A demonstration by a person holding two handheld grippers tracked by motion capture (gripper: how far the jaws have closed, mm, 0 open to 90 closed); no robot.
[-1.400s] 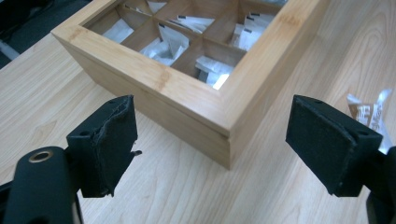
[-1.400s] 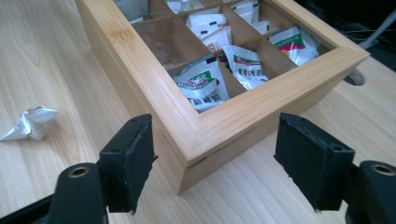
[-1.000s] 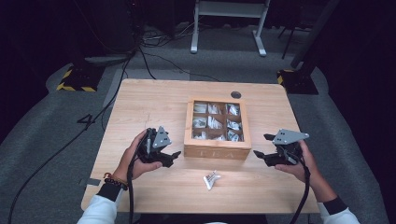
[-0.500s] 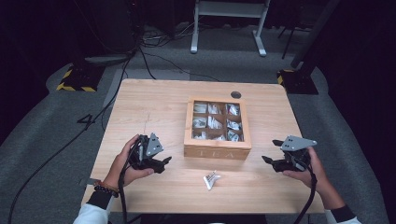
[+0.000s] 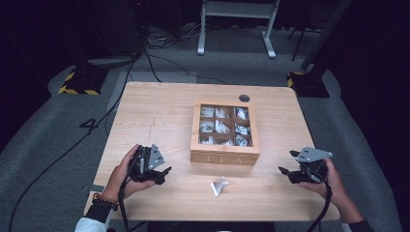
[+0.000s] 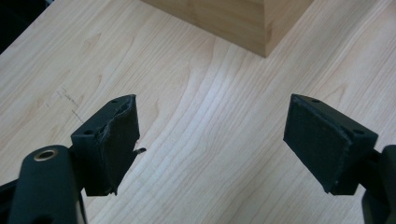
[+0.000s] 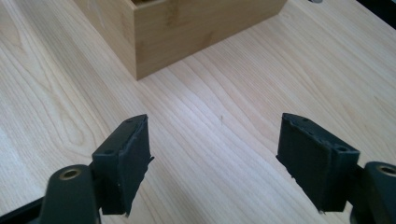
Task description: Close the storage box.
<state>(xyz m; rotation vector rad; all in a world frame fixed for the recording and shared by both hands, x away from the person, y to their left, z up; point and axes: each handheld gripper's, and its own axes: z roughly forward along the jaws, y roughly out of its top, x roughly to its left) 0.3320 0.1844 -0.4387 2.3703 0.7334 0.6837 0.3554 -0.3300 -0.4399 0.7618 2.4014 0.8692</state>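
A wooden tea box (image 5: 225,130) with several compartments of white tea bags stands mid-table. One loose tea bag (image 5: 218,186) lies on the wood in front of it. My left gripper (image 5: 162,175) rests low over the table at the front left, jaws wide apart and nothing between them. In the left gripper view my left gripper (image 6: 210,142) faces bare wood with a corner of the box (image 6: 233,21) beyond. My right gripper (image 5: 285,173) sits at the front right, also open and holding nothing. Past my right gripper (image 7: 215,161) in the right gripper view stands the box corner (image 7: 187,32).
The wooden table (image 5: 159,116) has a round cable hole (image 5: 244,98) behind the box. Cables trail over the grey floor at the left. A white stand (image 5: 237,19) rises beyond the table's far edge.
Both hands have drawn back toward the table's front edge and sunk lower. The box and the loose tea bag have stayed where they were.
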